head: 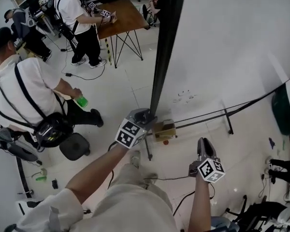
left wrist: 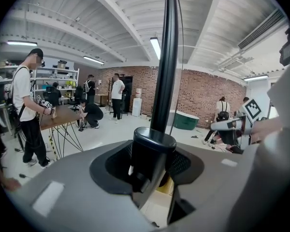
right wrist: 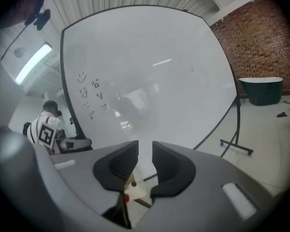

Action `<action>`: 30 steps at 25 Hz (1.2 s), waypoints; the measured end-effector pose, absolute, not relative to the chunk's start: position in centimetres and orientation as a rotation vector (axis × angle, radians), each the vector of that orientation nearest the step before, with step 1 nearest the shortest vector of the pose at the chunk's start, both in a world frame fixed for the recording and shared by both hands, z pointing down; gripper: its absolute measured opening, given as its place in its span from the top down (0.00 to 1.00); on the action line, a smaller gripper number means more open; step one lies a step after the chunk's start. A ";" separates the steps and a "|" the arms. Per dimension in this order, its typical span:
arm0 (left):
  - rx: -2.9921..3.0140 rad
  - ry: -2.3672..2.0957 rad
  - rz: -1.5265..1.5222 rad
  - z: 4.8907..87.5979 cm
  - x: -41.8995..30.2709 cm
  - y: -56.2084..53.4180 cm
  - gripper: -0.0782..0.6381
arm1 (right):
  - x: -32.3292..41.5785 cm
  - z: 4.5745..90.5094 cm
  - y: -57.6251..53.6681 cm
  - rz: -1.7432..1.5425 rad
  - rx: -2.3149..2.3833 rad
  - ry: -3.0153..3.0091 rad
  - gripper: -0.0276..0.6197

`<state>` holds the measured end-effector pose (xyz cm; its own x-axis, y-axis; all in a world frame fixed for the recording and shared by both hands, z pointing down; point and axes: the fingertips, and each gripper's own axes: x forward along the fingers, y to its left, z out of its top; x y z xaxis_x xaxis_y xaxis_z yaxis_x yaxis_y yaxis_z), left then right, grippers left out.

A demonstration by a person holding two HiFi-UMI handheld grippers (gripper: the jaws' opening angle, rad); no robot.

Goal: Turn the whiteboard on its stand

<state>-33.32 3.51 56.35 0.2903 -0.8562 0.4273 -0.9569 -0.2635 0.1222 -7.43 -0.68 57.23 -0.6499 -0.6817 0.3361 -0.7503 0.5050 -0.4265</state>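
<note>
The whiteboard (head: pixel 222 47) is a big white panel in a thin black frame, filling the head view's upper right and most of the right gripper view (right wrist: pixel 150 71). A few small marker scribbles (right wrist: pixel 89 93) sit near one side. My left gripper (head: pixel 146 114) is shut on the board's black side edge (head: pixel 163 47), low down; in the left gripper view that edge (left wrist: pixel 165 57) rises straight up from between the jaws (left wrist: pixel 152 163). My right gripper (head: pixel 203 143) hangs apart in front of the board face, its jaws (right wrist: pixel 145 161) a narrow gap apart and empty.
The stand's black foot with castors (head: pixel 228 122) reaches out on the floor. A cardboard box (head: pixel 164 129) lies by the board's base. A person in white (head: pixel 24 91) crouches at left beside a round stool (head: pixel 75 146). A wooden table (head: pixel 118 16) and a green tub (right wrist: pixel 261 88) stand further off.
</note>
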 end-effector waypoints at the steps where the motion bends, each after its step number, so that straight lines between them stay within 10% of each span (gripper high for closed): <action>1: 2.220 -1.639 0.387 56.4 -33.1 4.1 0.60 | -6.5 55.7 -1.6 0.816 1.317 -2.665 0.82; 6: 2.238 -1.651 0.360 57.2 -33.5 7.7 0.60 | -4.2 45.4 -6.6 1.102 1.641 -3.069 0.80; 14: 2.233 -1.622 0.382 57.5 -32.6 12.4 0.60 | -7.8 41.9 -9.3 1.435 1.658 -3.358 0.45; 30: 2.264 -1.551 0.402 58.2 -31.9 19.6 0.60 | -8.5 44.2 -2.6 1.208 1.655 -3.352 0.47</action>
<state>-31.91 19.64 58.23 0.3547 -0.8303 0.4298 -0.9346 -0.3285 0.1366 -8.53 -2.58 44.21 -0.4034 -0.8309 -0.3834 -0.3955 0.5361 -0.7458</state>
